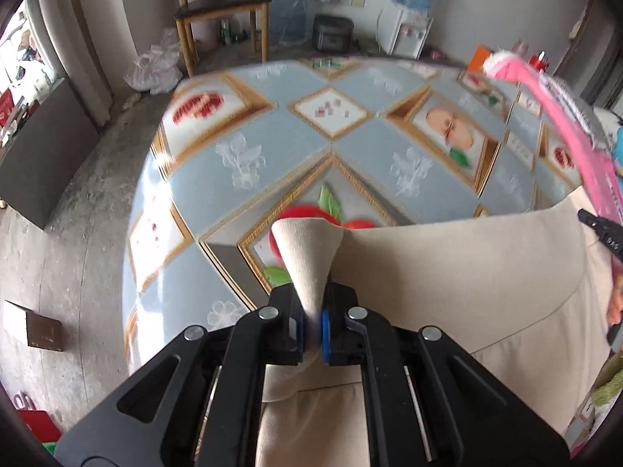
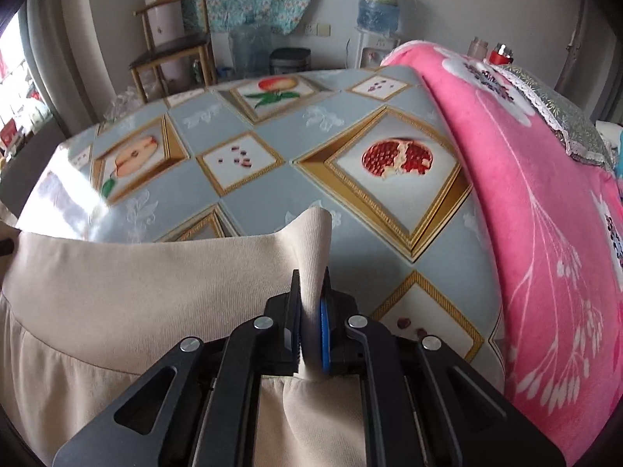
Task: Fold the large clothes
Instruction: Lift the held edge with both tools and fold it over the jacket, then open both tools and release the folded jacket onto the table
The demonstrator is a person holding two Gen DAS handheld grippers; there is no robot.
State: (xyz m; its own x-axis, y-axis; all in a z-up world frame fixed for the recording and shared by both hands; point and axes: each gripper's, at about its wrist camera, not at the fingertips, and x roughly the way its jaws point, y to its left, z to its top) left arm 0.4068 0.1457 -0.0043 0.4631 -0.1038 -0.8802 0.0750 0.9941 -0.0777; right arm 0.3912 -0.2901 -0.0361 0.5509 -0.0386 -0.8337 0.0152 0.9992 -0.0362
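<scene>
A beige garment (image 1: 447,272) lies on a table covered with a blue fruit-pattern cloth (image 1: 272,136). Its ribbed top edge runs across the near part of the table. My left gripper (image 1: 311,303) is shut on the left corner of that edge, and the pinched fabric stands up in a cone above the blue pads. In the right wrist view my right gripper (image 2: 311,303) is shut on the other corner of the beige garment (image 2: 136,280), with a flap rising above the fingers. The edge hangs stretched between the two grips, low over the tablecloth (image 2: 272,194).
A pink flowered blanket (image 2: 525,214) is heaped along the table's right side, with a silvery lace-edged cloth (image 2: 560,113) on top. Beyond the table stand a wooden chair (image 1: 222,11), a water dispenser (image 1: 412,19) and a plastic bag (image 1: 155,66) on the concrete floor.
</scene>
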